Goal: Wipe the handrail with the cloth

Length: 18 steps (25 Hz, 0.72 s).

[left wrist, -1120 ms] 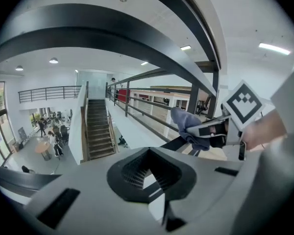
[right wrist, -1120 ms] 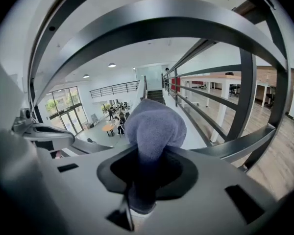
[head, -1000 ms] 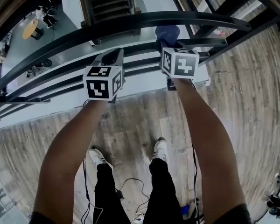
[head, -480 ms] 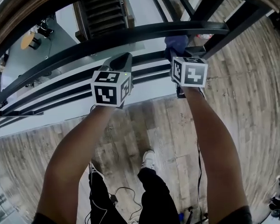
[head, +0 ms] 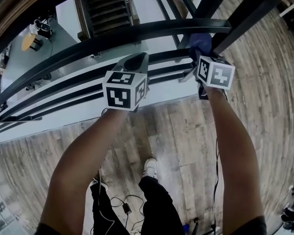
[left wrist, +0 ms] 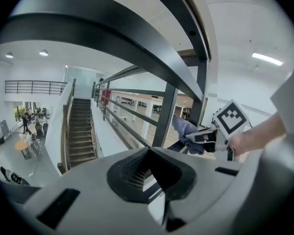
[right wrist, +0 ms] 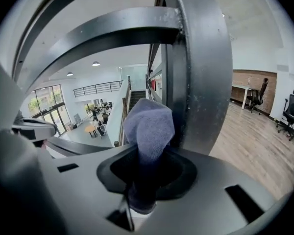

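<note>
Wood floor [head: 264, 92] underfoot, right tongs [head: 200, 57] clamp blue cloth [right wrist: 149, 126] beside black handrail [head: 137, 35].

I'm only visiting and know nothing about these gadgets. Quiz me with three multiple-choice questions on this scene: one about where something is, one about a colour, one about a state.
1. Where is the cloth?
A. lying on a table
B. pinched in the right gripper
C. inside a bucket

2. What colour is the handrail?
A. white
B. red
C. dark, near black

3. What is the left gripper holding?
A. nothing
B. a sponge
C. a bottle

Answers:
1 B: the right gripper view shows that gripper shut on the cloth.
2 C: it runs as a dark band across the head view.
3 A: the left gripper view shows it shut and empty.
</note>
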Available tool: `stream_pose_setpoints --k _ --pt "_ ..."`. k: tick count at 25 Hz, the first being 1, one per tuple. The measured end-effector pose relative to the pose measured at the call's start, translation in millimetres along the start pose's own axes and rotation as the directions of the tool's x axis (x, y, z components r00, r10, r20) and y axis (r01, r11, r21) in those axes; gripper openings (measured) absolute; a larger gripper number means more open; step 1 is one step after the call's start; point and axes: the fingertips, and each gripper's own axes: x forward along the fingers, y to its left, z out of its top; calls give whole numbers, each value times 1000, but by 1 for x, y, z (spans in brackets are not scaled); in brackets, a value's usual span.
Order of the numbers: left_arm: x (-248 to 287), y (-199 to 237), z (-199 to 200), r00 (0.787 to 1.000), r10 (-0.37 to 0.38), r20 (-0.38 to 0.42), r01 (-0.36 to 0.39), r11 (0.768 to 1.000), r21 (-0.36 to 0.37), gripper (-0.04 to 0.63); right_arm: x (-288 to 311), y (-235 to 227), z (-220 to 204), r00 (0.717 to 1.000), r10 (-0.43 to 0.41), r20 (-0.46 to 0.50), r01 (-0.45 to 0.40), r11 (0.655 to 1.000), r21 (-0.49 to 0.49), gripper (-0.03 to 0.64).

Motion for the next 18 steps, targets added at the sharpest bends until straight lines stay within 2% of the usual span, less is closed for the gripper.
stream_pose_setpoints --k 5,8,10,13,18 --pt "-19 17 -17 1000 6 3 -6 1000 12 2 -2 6 -6 999 -42 3 42 999 9 89" --pt "-50 38 -16 999 21 30 -23 998 52 2 -10 12 -1 999 -14 29 15 1000 -25 89" --pt "-73 55 -19 999 29 46 -32 998 56 2 -21 30 10 996 12 92 -4 997 -79 89" --pt "-112 95 -39 996 73 43 -74 997 30 2 -31 92 10 977 101 185 -81 990 -116 89" --pt "-179 158 -71 989 143 40 -142 990 -27 3 -50 230 -30 941 287 179 -260 952 -162 89"
